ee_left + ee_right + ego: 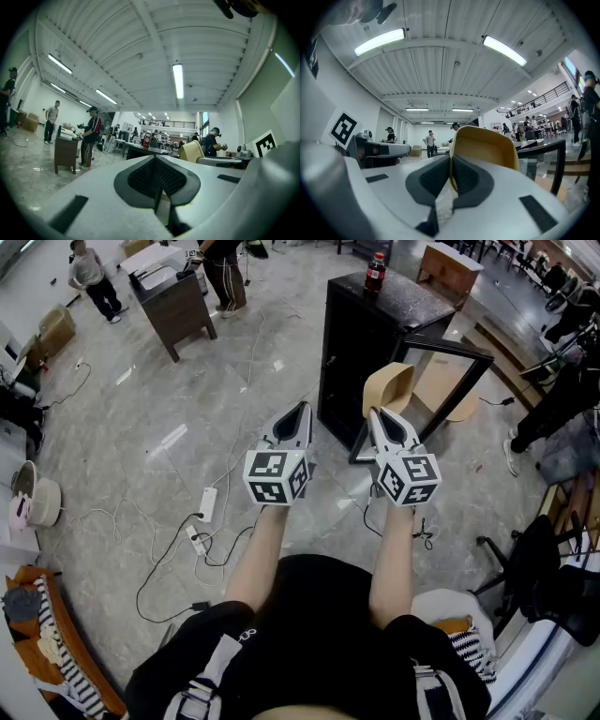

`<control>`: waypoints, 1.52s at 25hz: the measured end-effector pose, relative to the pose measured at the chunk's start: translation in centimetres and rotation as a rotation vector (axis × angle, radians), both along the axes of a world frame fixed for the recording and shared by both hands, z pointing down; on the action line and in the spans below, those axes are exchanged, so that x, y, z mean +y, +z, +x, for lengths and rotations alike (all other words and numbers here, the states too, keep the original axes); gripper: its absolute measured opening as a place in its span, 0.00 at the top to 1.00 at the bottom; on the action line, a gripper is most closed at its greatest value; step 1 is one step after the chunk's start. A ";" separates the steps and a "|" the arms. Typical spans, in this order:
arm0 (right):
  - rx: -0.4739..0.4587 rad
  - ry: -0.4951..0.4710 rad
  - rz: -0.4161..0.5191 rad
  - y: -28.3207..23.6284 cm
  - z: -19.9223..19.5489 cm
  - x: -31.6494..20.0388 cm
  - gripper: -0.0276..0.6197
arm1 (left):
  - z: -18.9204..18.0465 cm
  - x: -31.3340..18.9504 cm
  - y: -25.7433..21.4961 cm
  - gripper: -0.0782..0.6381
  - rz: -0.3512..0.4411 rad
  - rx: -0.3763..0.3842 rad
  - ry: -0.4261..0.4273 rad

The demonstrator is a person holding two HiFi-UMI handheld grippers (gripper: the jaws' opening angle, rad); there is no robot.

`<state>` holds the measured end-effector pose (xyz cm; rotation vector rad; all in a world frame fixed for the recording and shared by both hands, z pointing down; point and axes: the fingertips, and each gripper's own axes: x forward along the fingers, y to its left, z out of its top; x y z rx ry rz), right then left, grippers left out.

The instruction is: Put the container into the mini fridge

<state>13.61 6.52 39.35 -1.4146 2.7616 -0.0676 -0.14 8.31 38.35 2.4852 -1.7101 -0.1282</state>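
One tan rounded container (392, 388), probably plastic, rim-pinched in the clamped right gripper (379, 416), just before the black mini fridge (356, 343). Thin hold: could swivel, clip the open glass door (448, 351). Left gripper (301, 412) closed tight, empty.

**Head view.** The camera sits above the person and faces steeply down past both forearms onto the left claw (302, 409), the right claw (375, 414), the floor (141, 427) and the mini fridge (375, 343) just ahead.

**Left gripper view.** The camera rides low behind the left claw (154, 157), very near its jaws. It is tilted upward, so the ceiling (140, 56) fills the upper half.

**Right gripper view.** The mounting is the same on the right claw (451, 157), with the container (487, 145) at close range in the centre.

**Overlap.** All three views include the container. The head view and left gripper view share the mini fridge.
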 end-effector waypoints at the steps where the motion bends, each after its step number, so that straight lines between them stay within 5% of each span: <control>1: -0.001 -0.002 0.004 -0.1 0.2 0.0 0.93 | 0.2 0.0 0.0 0.88 0.002 -0.002 0.001; 13: -0.073 -0.019 0.022 -0.9 2.4 -0.4 0.93 | 3.0 -0.8 -0.5 0.88 0.000 -0.055 0.045; 24: -0.078 -0.084 0.036 -1.3 -0.6 -2.8 0.93 | 0.4 -2.5 -0.9 0.88 0.017 -0.055 -0.007; 38: -0.058 -0.168 0.112 -1.0 -7.3 -14.7 0.93 | -4.2 -16.1 0.2 0.88 0.004 -0.026 -0.018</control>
